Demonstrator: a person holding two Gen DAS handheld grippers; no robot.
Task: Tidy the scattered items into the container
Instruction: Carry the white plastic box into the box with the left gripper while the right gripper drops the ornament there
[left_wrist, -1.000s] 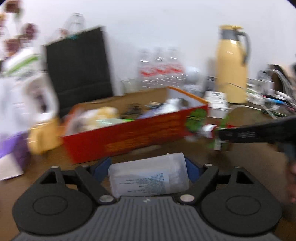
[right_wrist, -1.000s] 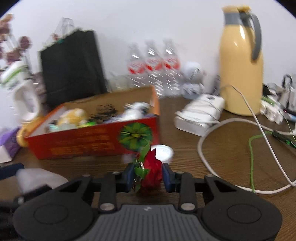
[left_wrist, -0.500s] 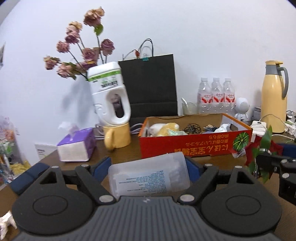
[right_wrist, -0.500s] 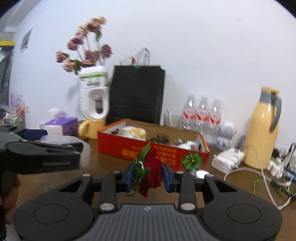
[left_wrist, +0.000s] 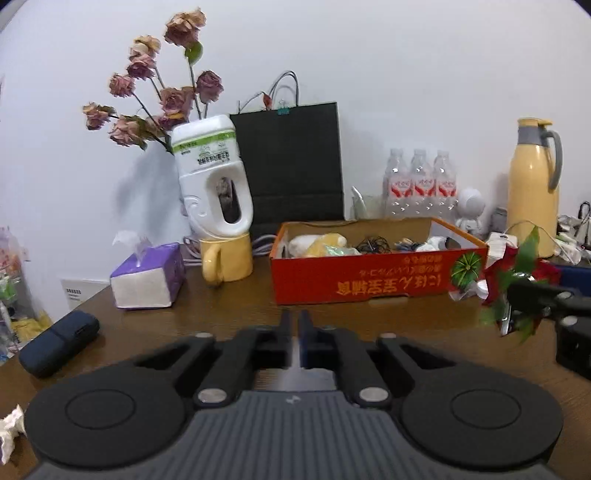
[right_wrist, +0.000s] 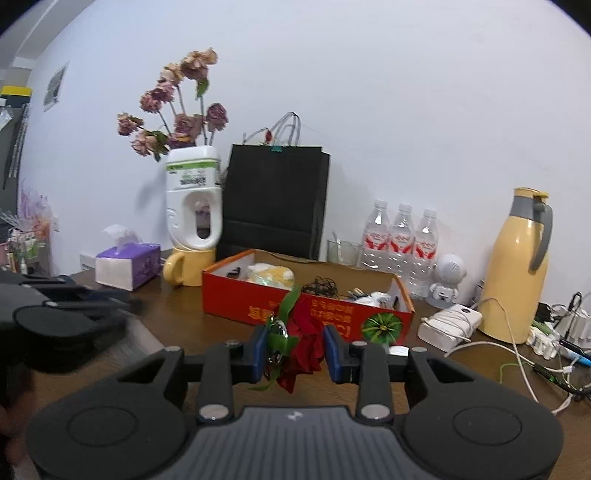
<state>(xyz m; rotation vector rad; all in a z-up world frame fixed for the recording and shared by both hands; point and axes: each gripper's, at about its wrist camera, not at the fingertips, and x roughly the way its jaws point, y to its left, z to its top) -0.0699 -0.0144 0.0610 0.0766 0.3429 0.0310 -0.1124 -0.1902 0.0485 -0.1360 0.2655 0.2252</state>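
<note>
Left gripper (left_wrist: 294, 325) pressed together, right gripper (right_wrist: 295, 350) pinching red rose (right_wrist: 304, 343); box (left_wrist: 369, 284) lettering unreadable.

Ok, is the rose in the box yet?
No. The rose sits clamped in the right claw, in front of the red box.

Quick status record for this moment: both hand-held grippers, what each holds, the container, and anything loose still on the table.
left hand-held gripper: shut, nothing between its fingers
right hand-held gripper: shut on red artificial rose with green leaves
container: open red cardboard box, already holding several items
rose position: short of the box, above the brown wooden table
loose items: dark blue case at left; crumpled white paper at left edge
</note>
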